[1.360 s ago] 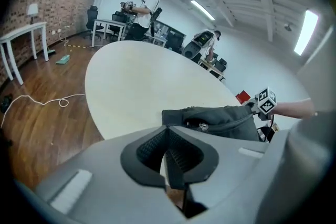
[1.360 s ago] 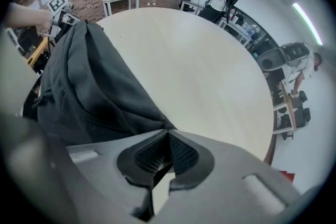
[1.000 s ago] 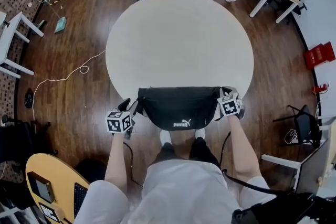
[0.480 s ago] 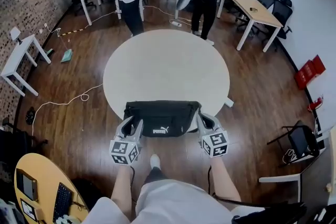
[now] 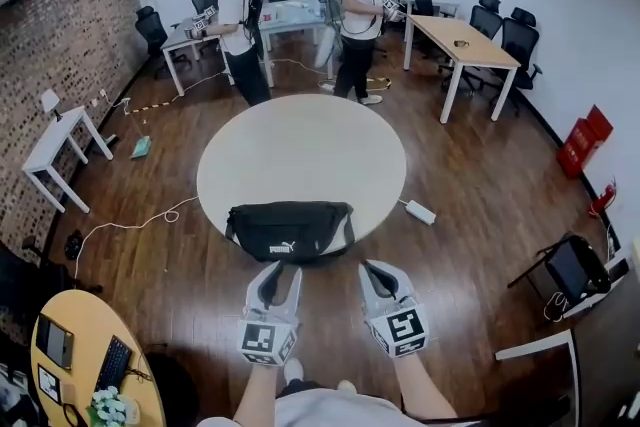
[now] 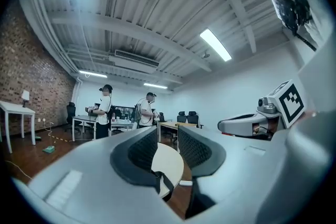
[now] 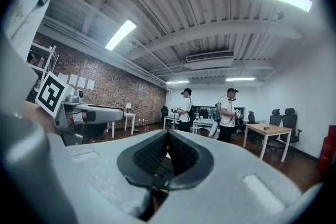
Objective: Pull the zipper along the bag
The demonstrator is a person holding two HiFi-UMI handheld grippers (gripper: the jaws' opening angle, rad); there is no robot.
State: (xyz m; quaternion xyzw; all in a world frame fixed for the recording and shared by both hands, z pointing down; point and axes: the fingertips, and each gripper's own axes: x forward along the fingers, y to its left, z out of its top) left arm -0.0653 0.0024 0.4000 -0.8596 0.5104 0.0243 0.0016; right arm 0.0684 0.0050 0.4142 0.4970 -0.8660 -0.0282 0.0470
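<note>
Left gripper [image 5: 273, 275], half-open and closing on nothing, and right gripper [image 5: 376, 273], pinched empty, must reach 12 o'clock to bag [image 5: 289, 229], one bracing it

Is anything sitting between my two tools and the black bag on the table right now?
Nothing visible. Only bare floor separates the left tool and right tool from the black bag, which lies at the round table's near edge. The left tool's jaws are closing on nothing; the right tool's are together, empty.
</note>
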